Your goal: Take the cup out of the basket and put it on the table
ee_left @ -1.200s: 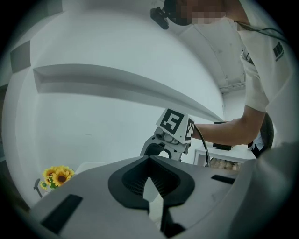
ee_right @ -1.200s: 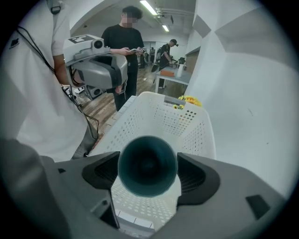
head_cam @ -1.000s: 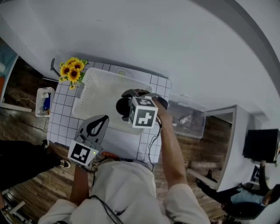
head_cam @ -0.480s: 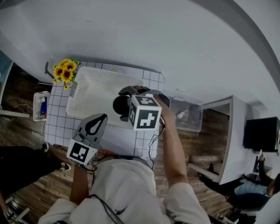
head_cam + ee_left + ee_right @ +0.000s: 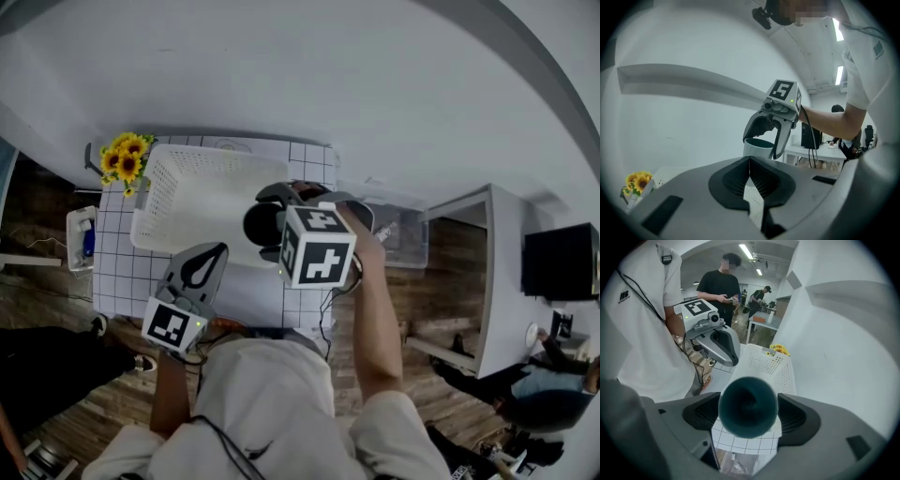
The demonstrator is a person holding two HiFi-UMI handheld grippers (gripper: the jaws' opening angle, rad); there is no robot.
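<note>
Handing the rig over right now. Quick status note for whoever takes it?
Left claw: shut, empty, held low by the table's front edge.
Right claw: shut on the round cup with a dark teal inside, raised near the basket's right end.
The white perforated plastic basket sits on the white grid-patterned table.
Done: cup gripped and lifted.
Left: set it on the table, release.

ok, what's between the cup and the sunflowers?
The white basket. The head view shows it between the cup, held by the right gripper, and the sunflowers.
</note>
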